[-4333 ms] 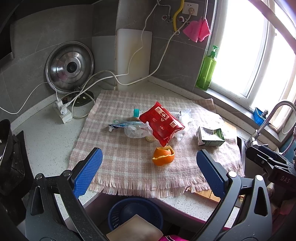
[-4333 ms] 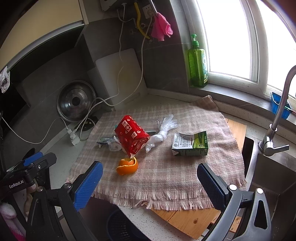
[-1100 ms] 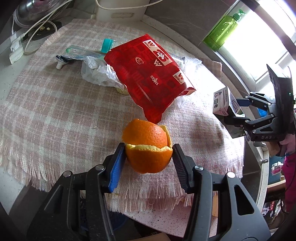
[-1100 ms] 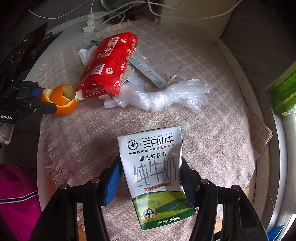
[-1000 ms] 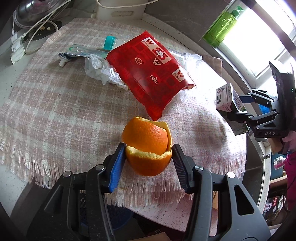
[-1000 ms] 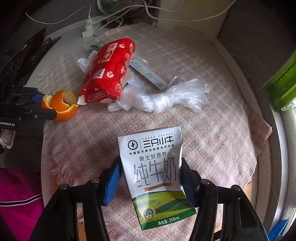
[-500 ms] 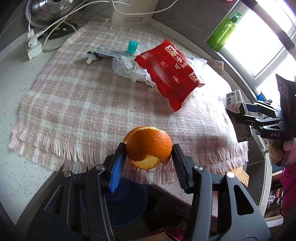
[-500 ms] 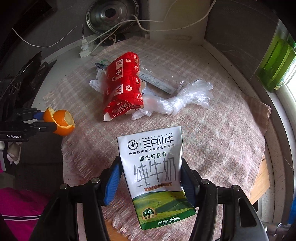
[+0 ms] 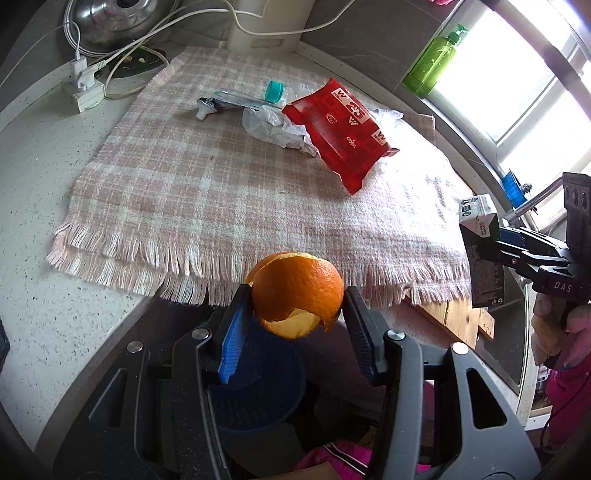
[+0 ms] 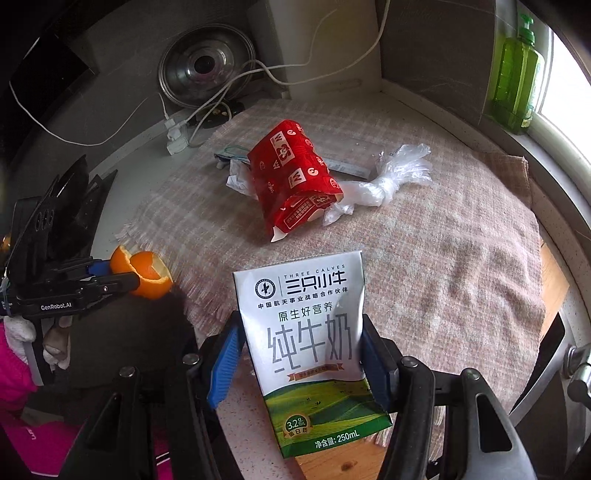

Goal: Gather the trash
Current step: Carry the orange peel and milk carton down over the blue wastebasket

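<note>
My left gripper is shut on an orange peel and holds it past the counter's front edge, above a blue trash basket. My right gripper is shut on a white and green milk carton, held upright over the cloth's near edge. The carton also shows in the left wrist view, the peel in the right wrist view. A red snack bag, crumpled clear plastic and a flattened bottle with a teal cap lie on the plaid cloth.
A steel pot lid, white cables and a plug adapter lie at the back left. A green soap bottle stands on the window sill. A wooden board and a sink are at the right.
Both grippers have pulled back from the cloth with their loads. The left one has carried the peel over the counter edge above the basket; the right one has lifted the carton higher.
</note>
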Available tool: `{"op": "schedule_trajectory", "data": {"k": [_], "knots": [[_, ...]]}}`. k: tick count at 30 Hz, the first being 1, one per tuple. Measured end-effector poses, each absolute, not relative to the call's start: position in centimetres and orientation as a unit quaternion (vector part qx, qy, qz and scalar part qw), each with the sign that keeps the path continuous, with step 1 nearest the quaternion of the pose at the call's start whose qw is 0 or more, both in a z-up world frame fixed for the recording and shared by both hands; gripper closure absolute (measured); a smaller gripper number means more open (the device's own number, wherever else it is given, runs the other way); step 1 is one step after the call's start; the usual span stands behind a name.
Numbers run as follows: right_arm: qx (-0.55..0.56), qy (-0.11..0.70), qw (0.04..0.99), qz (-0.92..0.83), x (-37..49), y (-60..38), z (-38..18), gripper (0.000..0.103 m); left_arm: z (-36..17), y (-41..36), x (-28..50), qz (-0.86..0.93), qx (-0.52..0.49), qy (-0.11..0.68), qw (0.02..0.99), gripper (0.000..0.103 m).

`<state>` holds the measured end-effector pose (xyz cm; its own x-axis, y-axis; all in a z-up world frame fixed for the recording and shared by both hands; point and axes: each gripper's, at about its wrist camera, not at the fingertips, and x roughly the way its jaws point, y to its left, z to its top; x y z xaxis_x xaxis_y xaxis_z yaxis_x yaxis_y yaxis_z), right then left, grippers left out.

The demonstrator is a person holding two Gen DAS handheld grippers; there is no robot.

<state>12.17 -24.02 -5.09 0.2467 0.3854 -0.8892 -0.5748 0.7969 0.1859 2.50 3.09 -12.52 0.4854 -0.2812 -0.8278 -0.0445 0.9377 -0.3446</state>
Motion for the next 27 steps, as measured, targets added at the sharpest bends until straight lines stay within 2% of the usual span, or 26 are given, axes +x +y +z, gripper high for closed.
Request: {"op": "schedule_trajectory", "data": {"k": [11, 27], "knots": [[-0.065, 0.527, 0.784, 0.322, 4.7, -21.0, -5.2, 0.041, -14.3, 3.2, -2.1, -0.077, -0.126, 0.529, 0.836, 0.052], [-0.074, 0.560, 0.752, 0.340, -1.5, -15.9, -10.3, 0.041, -20.8, 4.7, -5.8, -0.069, -0.115, 0.581, 0.802, 0.052]]}}
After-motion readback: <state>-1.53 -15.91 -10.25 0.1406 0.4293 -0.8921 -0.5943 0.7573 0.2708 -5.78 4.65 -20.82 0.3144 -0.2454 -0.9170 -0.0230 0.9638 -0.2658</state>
